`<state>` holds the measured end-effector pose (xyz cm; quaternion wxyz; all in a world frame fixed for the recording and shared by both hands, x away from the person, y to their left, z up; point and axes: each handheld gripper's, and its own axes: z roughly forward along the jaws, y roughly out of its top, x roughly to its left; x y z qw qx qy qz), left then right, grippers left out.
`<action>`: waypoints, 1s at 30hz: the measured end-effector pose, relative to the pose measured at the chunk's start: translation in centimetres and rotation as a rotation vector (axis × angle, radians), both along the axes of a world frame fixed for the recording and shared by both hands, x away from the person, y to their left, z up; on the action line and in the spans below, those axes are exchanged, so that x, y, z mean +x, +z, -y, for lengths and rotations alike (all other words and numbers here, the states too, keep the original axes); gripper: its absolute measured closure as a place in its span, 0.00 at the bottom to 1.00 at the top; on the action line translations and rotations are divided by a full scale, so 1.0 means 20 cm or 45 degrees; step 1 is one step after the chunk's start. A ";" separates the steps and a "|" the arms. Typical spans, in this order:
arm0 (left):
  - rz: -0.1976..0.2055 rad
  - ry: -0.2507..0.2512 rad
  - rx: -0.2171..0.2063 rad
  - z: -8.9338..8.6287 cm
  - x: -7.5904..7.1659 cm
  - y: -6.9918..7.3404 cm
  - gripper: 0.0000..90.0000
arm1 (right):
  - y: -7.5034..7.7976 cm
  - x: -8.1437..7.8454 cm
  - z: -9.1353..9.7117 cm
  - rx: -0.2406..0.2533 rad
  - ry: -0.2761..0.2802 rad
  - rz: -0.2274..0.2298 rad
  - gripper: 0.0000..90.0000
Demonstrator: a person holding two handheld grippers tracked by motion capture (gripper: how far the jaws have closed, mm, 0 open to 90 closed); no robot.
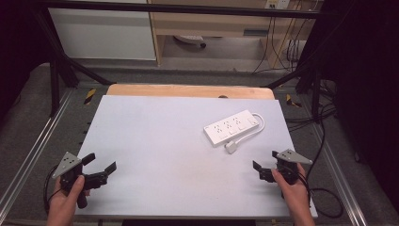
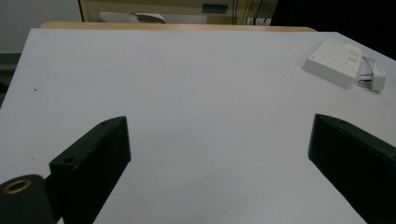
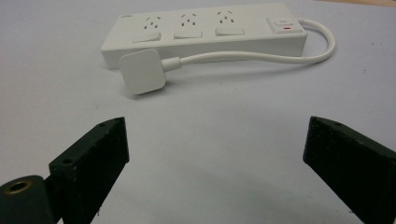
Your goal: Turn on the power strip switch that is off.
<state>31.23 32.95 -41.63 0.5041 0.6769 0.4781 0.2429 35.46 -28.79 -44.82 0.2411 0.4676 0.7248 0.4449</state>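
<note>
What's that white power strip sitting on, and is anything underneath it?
The power strip lies flat on the pale grey table, its plug resting beside it. Its underside is hidden, so anything beneath cannot be seen.

In the left gripper view, the white rectangular plastic power strip (image 2: 337, 60) is cut off by the right edge, with its far end out of frame. Its 3 sockets are too small to read in the high view. In both gripper views, the bottom edge crops the black jaws.

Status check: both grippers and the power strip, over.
Left gripper open, holding nothing. Right gripper open, facing the power strip. Its plug lies loose beside it. Path clear.
</note>
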 end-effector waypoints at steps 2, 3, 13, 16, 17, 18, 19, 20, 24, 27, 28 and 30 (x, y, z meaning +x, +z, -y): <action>-0.002 -0.002 -0.004 0.00 0.00 0.00 0.06 | 0.00 0.00 -0.01 0.010 0.002 -0.004 0.07; -0.002 -0.002 -0.004 0.00 0.00 0.00 0.06 | 0.00 0.00 -0.01 0.011 0.004 -0.001 0.07; -0.018 -0.021 0.010 0.01 0.01 -0.01 0.06 | 0.01 -0.01 0.00 0.053 -0.014 -0.011 0.05; -0.014 -0.025 0.010 0.01 0.01 -0.01 0.06 | 0.03 -0.01 0.01 0.069 -0.022 0.001 0.06; -0.013 -0.025 0.010 0.01 0.01 -0.01 0.06 | 0.03 -0.01 0.01 0.082 -0.026 0.006 0.06; -0.013 -0.025 0.010 0.01 0.01 -0.01 0.06 | 0.03 -0.01 0.01 0.096 -0.027 0.009 0.06; -0.012 -0.026 0.015 0.01 0.01 -0.01 0.06 | 0.04 -0.01 0.01 0.109 -0.030 0.009 0.06; -0.012 -0.026 0.015 0.01 0.01 -0.01 0.06 | 0.04 -0.01 0.02 0.116 -0.026 0.014 0.06; -0.007 -0.034 0.030 0.02 0.01 -0.01 0.06 | 0.07 -0.02 0.02 0.113 -0.026 0.042 0.06; -0.007 -0.036 0.032 0.02 0.01 -0.01 0.06 | 0.09 -0.03 0.02 0.143 -0.031 0.061 0.05; -0.008 -0.032 0.034 0.02 0.01 -0.01 0.06 | 0.10 -0.03 0.03 0.151 -0.034 0.067 0.05; -0.011 -0.032 0.040 0.02 0.01 -0.01 0.06 | 0.11 -0.03 0.03 0.162 -0.040 0.079 0.05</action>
